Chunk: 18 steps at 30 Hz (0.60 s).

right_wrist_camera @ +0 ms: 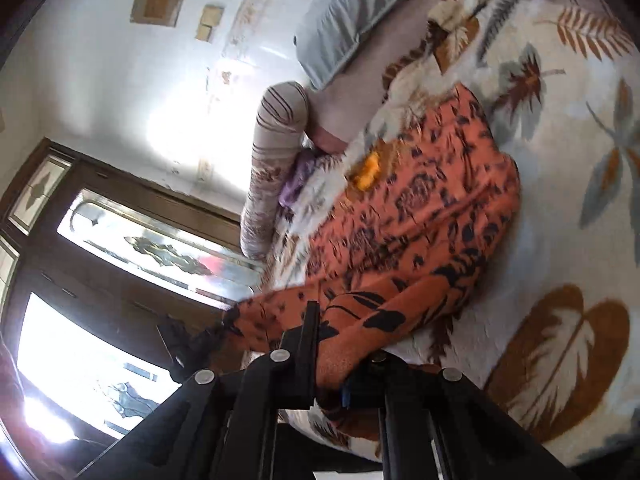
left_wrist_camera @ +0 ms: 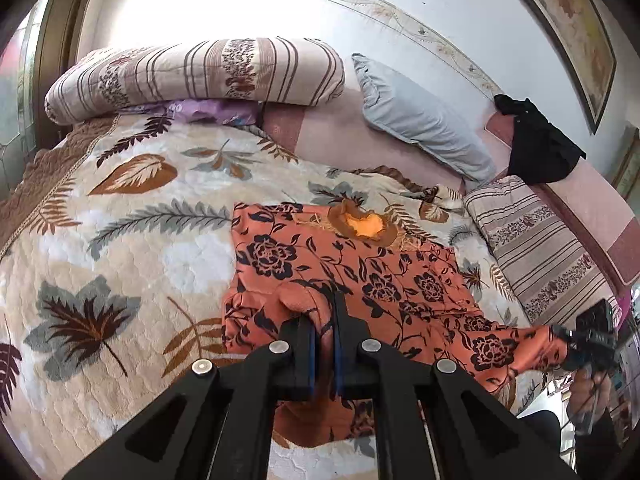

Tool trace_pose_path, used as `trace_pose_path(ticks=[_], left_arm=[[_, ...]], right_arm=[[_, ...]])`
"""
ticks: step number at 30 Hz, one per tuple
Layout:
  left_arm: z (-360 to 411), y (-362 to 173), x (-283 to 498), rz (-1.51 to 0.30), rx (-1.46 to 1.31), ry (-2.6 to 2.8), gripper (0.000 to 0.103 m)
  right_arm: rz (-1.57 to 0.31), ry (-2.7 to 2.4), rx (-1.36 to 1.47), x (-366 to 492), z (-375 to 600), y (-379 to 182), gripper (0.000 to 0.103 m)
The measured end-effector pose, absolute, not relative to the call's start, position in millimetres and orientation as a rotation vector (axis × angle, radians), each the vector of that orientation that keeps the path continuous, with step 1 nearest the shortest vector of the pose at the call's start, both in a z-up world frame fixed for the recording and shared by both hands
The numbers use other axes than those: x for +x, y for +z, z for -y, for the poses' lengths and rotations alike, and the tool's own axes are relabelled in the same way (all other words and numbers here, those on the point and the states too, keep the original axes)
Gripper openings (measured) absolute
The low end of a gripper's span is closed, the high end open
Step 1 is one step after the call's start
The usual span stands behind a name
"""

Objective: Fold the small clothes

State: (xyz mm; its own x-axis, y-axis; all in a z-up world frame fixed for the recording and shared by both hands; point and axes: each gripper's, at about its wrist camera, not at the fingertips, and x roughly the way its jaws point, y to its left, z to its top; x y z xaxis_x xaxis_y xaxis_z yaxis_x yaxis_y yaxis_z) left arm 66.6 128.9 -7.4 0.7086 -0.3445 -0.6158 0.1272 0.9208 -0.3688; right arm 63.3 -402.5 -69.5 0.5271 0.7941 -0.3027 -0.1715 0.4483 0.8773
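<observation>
On the bed (left_wrist_camera: 120, 208), both tools clamp the floral garment (left_wrist_camera: 360, 272): left tool (left_wrist_camera: 326, 316) at 6 o'clock; right tool (right_wrist_camera: 340, 344) blurred, one finger hidden by cloth.

Your left gripper (left_wrist_camera: 326, 320) hides the near hem of the orange floral garment (left_wrist_camera: 360, 276). The right wrist view is motion-blurred, so its print smears, and the striped pillow (left_wrist_camera: 548, 256) runs off the edge.
</observation>
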Motion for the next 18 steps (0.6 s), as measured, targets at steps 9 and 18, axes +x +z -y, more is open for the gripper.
trace_pose_path(ticks=[9,18], left_arm=[[-130.4,-92.1,268.2,-1.016,-0.314,-0.009,0.080],[-175.1,-86.3,196.8,-0.885,-0.426,0.090,0.081]], right_arm=[[-0.872,0.382,1.100,285.7,431.5,-128.7,0.081],[-0.820,0.307,0.961,155.9,412.3,-134.7,0.081]])
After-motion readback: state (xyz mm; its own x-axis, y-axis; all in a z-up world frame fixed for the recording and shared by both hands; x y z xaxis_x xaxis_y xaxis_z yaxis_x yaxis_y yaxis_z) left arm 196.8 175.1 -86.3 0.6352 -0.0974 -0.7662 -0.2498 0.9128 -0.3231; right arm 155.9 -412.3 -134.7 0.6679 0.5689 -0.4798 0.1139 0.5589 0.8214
